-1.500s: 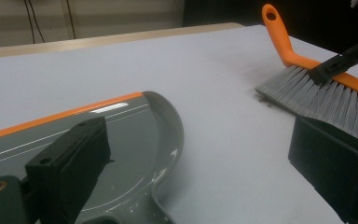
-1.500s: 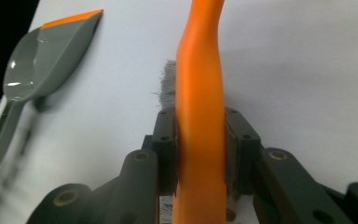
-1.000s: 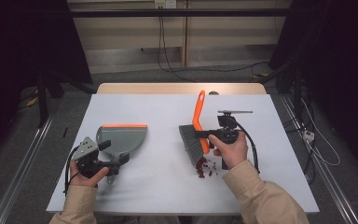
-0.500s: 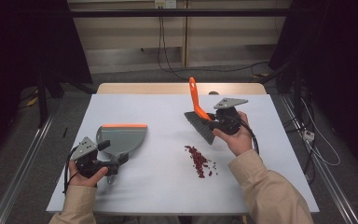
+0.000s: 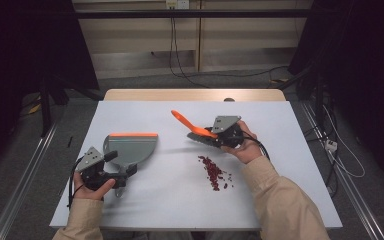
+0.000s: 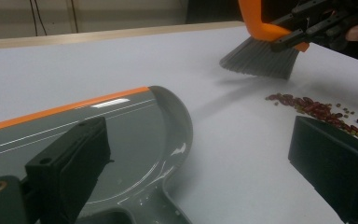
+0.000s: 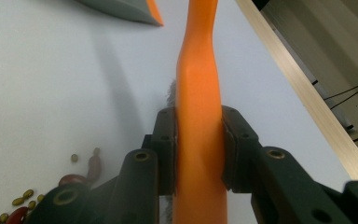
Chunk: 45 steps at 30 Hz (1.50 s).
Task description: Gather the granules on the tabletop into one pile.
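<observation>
A grey dustpan [image 5: 132, 147] with an orange front lip lies flat at the table's left. My left gripper [image 5: 121, 163] sits at its handle end. Its jaws stand wide apart in the left gripper view, one over the dustpan [image 6: 135, 140], the other over bare table, so the left gripper [image 6: 198, 135] is open. My right gripper [image 5: 219, 136] is shut on the orange handle [image 7: 198, 116] of a brush [image 5: 187, 122]. The handle tilts left and the grey bristles [image 6: 258, 58] hang just above the table. A small pile of red beans [image 5: 214, 172] lies in front of the brush.
The white table [image 5: 290, 200] has a wooden strip [image 5: 195, 95] along its far edge. Bare white surface lies between the dustpan and the beans. Cables [image 5: 180, 60] trail on the floor behind the table, and metal rails run down both sides.
The right gripper lifted the brush off the beans, carried it back and to the right, then lowered it with the handle leaning left. The beans now lie uncovered. The left gripper stayed still.
</observation>
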{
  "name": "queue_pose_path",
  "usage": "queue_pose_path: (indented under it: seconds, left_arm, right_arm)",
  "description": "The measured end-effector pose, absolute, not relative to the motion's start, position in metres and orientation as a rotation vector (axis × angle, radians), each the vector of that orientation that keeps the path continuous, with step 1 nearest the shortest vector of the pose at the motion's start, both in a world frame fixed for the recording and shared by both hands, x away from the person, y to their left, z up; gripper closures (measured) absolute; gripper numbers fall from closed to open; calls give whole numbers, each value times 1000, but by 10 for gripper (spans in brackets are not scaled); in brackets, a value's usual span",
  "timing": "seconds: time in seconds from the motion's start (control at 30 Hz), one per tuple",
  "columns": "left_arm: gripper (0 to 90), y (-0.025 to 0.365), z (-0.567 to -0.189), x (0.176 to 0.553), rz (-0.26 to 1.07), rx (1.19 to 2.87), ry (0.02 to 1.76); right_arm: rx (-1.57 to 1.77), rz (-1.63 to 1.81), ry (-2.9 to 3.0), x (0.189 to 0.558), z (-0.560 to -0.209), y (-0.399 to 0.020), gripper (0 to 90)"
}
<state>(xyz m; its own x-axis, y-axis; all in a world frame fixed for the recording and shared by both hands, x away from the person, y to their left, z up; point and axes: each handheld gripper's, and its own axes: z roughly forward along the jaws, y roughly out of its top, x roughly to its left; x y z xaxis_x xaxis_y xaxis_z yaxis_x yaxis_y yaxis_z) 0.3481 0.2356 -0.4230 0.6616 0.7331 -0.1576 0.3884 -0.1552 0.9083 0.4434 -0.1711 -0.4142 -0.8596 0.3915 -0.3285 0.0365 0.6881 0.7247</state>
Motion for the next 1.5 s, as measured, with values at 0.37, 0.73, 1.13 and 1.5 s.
queue_pose_path:
  seconds: [0.37,0.73,1.13,1.5]
  left_arm:
    - [52,235,-423,348,392,1782,898]
    - [52,236,-422,346,397,1773,901]
    - [52,235,-421,346,398,1776,895]
    - [52,233,-421,345,399,1780,891]
  right_arm:
    - [221,1057,2575,435,-419,-164,711]
    - [113,1017,2645,412,-414,-174,709]
    - [66,989,2682,387,-410,-183,708]
    - [109,1025,2682,373,-409,-186,709]
